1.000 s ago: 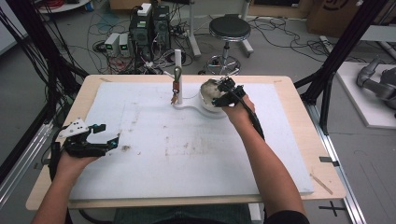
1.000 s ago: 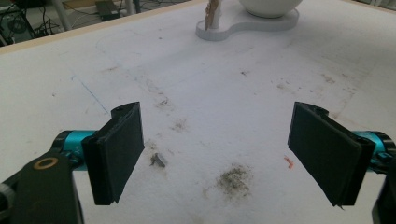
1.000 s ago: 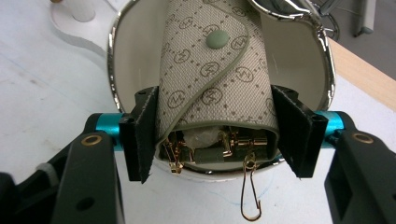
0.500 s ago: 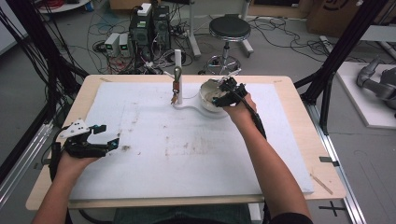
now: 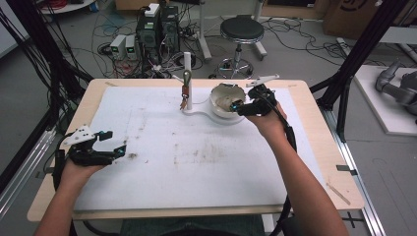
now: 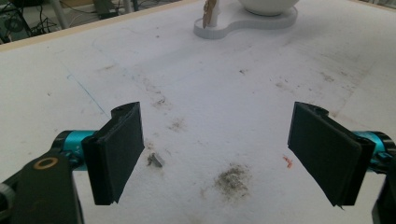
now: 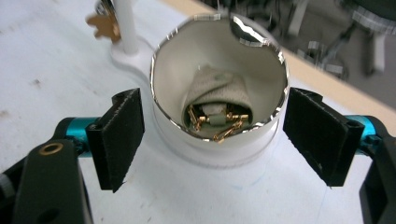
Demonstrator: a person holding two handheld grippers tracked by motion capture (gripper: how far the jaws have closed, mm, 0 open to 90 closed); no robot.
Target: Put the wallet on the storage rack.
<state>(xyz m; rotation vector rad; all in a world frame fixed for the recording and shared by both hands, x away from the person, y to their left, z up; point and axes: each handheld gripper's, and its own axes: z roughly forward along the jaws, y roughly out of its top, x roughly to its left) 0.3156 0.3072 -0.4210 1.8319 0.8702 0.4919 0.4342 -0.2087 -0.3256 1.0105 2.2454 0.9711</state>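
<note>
The right gripper [image 5: 239, 105] hangs at the far side of the bench [image 5: 314, 162], its jaws spread wide and empty on either side of a white bowl [image 7: 219, 84] with a shiny rim. In the right gripper view the bowl sits dead ahead between the two jaws, its mouth tipped toward the camera. Neither jaw seems to touch the wall, though the gaps are small. Inside lies a folded bit of pale cloth [image 7: 215, 86] with small gold pieces [image 7: 217, 121] on it, which look like jewellery. Any reach into the bowl would go straight forward and down from here.

The bowl rests on a flat white stand [image 5: 204, 110], and beside it a thin post [image 5: 187, 81] rises with a small brown charm [image 5: 184, 102] hanging at it.

The left gripper [image 5: 115, 152] is well apart, near the person's side, also released, holding nothing over a smudged patch of the white sheet [image 5: 196, 162]. The right hand is plainly the nearer one.

Beyond the bench stand a stool [image 5: 242, 30], computer boxes [image 5: 157, 29] and loose cables on the floor.
</note>
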